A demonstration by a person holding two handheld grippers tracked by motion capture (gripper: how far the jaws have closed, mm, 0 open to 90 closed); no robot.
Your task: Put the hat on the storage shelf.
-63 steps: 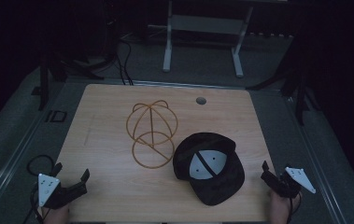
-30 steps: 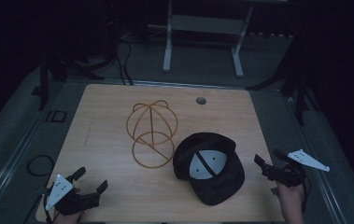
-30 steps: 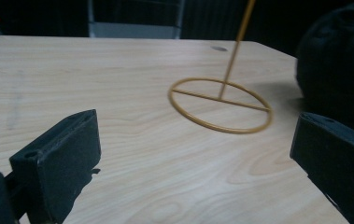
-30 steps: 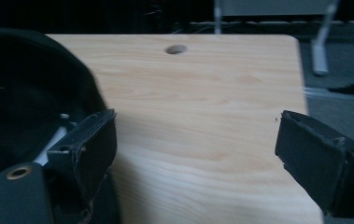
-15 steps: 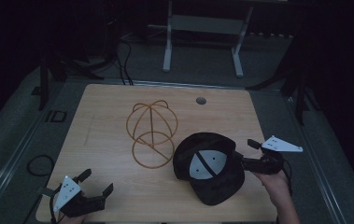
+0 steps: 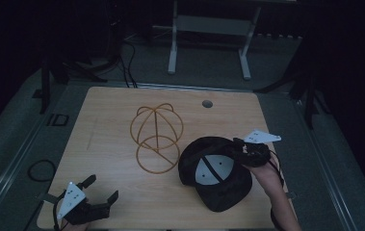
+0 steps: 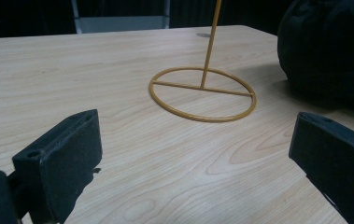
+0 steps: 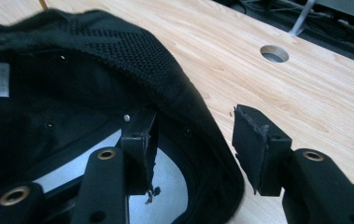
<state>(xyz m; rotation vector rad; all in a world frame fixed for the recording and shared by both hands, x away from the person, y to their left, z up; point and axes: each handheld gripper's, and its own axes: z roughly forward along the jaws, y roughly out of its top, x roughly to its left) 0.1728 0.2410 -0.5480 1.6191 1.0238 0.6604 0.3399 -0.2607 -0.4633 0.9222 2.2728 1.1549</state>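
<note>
From the high view, a pale wood-grain counter (image 6: 122, 110) carries a hat stand (image 6: 156, 137) of thin yellow-gold wire: a flat ring base, a straight upright rod, and curved hoops forming a dome on top. Just to its right lies a black cap (image 6: 214, 171), crown down, its hollow facing up with a light grey lining patch inside. A round grommet hole (image 6: 207, 104) sits near the far edge of the counter. The left tool (image 6: 99, 190) rests at the near left corner, jaws spread, well apart from the stand. The right tool (image 6: 238, 148) sits at the cap's right rim, held by a hand (image 6: 262, 171).

In the left gripper view, the two blocky matte black jaws stand wide apart with bare counter between them. Beyond lie the stand's ring base with a crossbar and the thin rod rising from it (image 7: 202, 93), and the cap's dark fabric bulk (image 7: 326, 46) at the right.

In the right gripper view, the right tool (image 8: 193, 142) is spread and straddles the cap's rim (image 8: 198, 121): one jaw inside the hollow, the other outside over the wood, not yet pressed on the fabric. The cap's band shows a coarse knitted weave, with small eyelets and a white label inside. The grommet hole (image 8: 274, 53) lies beyond.
</note>
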